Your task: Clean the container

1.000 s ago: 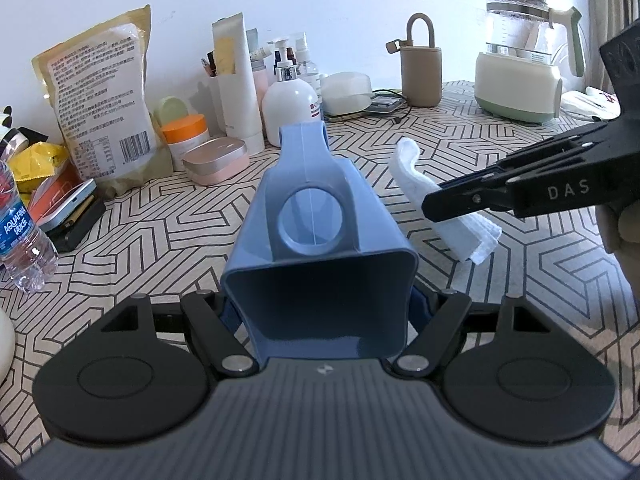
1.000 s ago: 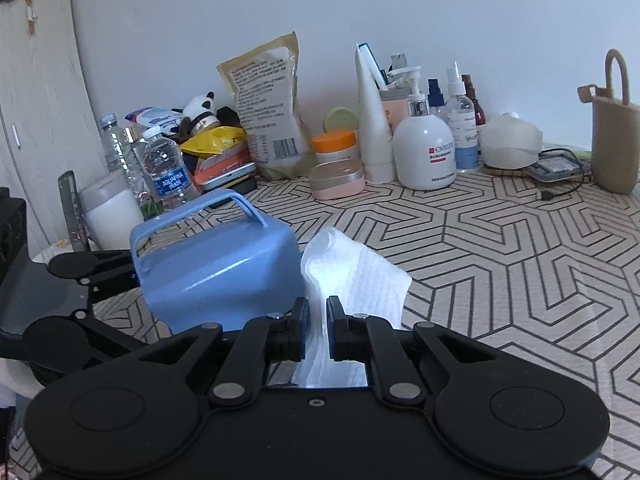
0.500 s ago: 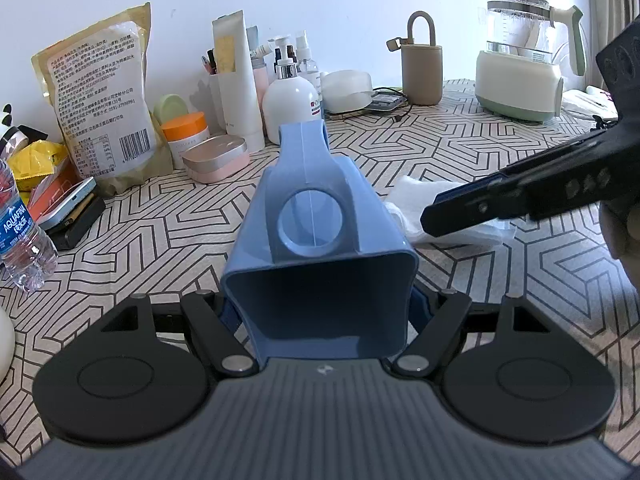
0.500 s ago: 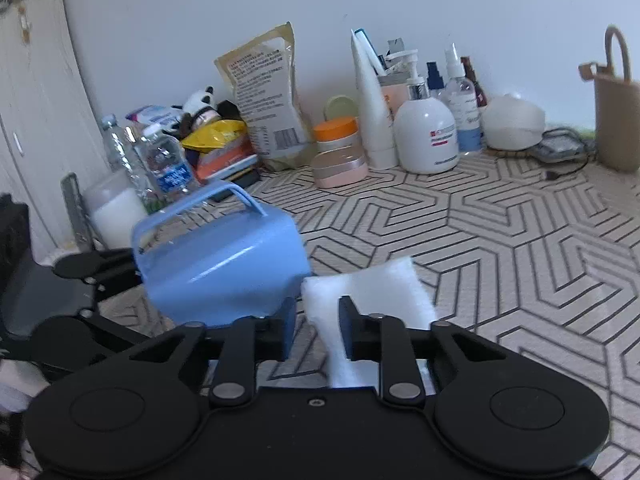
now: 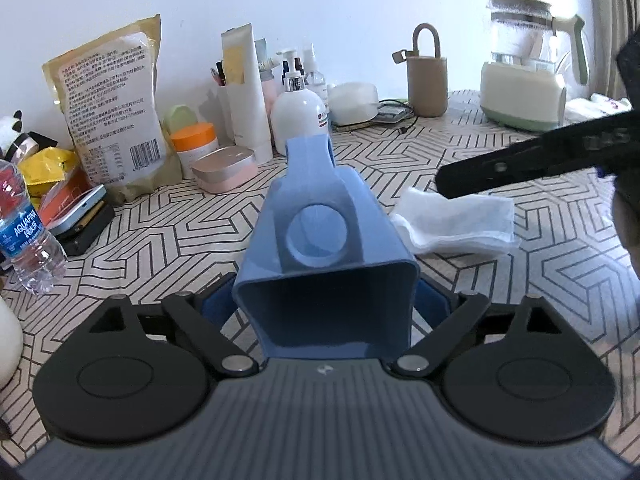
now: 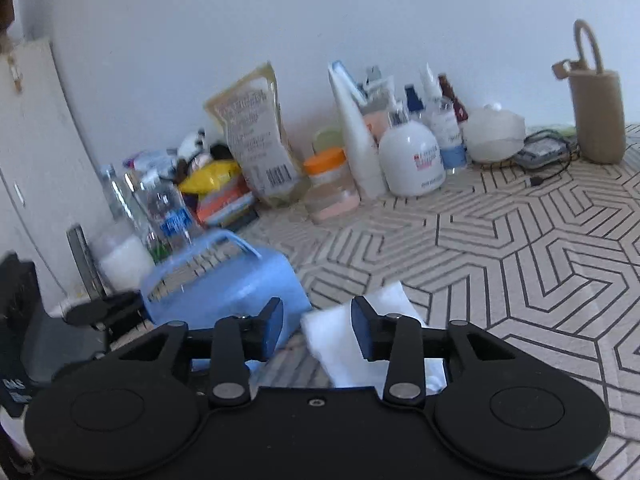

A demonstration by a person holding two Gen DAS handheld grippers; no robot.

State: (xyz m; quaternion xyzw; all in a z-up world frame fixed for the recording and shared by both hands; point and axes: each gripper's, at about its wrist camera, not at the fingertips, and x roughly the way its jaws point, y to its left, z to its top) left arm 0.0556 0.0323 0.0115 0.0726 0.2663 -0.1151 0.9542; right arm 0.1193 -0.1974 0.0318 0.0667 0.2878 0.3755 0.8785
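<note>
A blue plastic container point(image 5: 320, 256) with a handle lies on its side, its open mouth toward the left wrist camera. My left gripper point(image 5: 324, 305) is shut on its sides. In the right wrist view the container point(image 6: 224, 292) sits at lower left. A white folded cloth point(image 5: 454, 220) lies flat on the patterned table, just right of the container. My right gripper point(image 6: 318, 326) is open, its fingers spread just above the cloth point(image 6: 352, 344) with nothing between them. From the left wrist view it shows as a black bar point(image 5: 520, 164) over the cloth.
Along the back wall stand a food bag point(image 5: 108, 112), an orange-lidded jar point(image 5: 194, 148), a pink tin point(image 5: 226, 168), tubes and a pump bottle point(image 5: 298, 116), a tan holder point(image 5: 426, 84) and a kettle point(image 5: 524, 84). Water bottles point(image 5: 28, 232) stand at the left.
My right gripper has opened and let go of the cloth, which now lies flat on the table. It has risen slightly. The left gripper and container have stayed put.
</note>
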